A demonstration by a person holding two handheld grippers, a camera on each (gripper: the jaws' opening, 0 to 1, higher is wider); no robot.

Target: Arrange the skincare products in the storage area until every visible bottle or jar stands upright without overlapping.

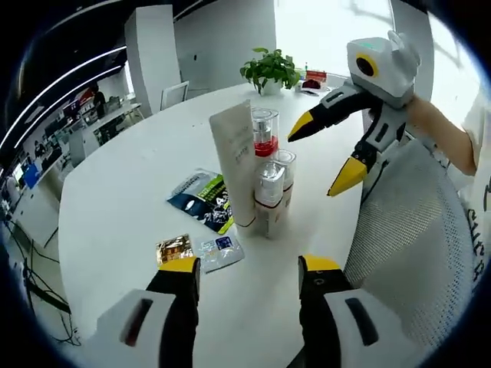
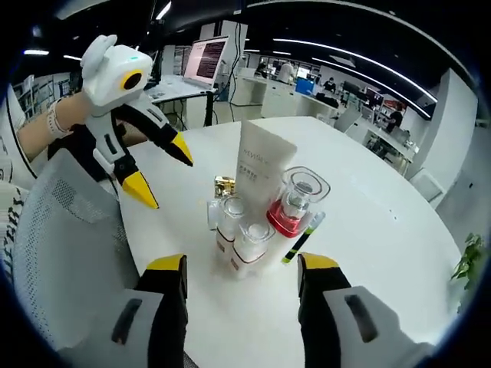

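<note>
On the round white table [image 1: 115, 207], a cluster of skincare products stands near the middle, and I work both claws around it. Largest is the tall white tube [image 1: 234, 161], upright on its cap; I judge it light, soft-walled and top-heavy, so I would pinch it low, near the cap, and not squeeze hard. Just behind it from the left gripper view stands the clear bottle with the red base [image 1: 265, 134], seen in the right gripper view as a wide clear jar-like bottle [image 2: 295, 201]; it looks rigid, smooth and probably slippery, best taken across its body. In front stand two small clear-capped bottles [image 1: 270, 195], close together, nearly touching; they look light and easy to tip, so I would grip one at mid-height and keep the jaws off its neighbour.

Flat sachets lie beside the cluster: a dark green-and-blue packet [image 1: 201, 199], a small pale one [image 1: 219, 251] and a gold one [image 1: 175, 249]. These are thin and limp; I doubt they can be stood up. A slim green-and-black pen-like stick [image 2: 303, 238] lies against the red-based bottle.

My left gripper [image 1: 249, 268] is spread wide and holds nothing, short of the sachets. My right gripper [image 2: 242, 268] is likewise parted and empty, near the small bottles.
</note>
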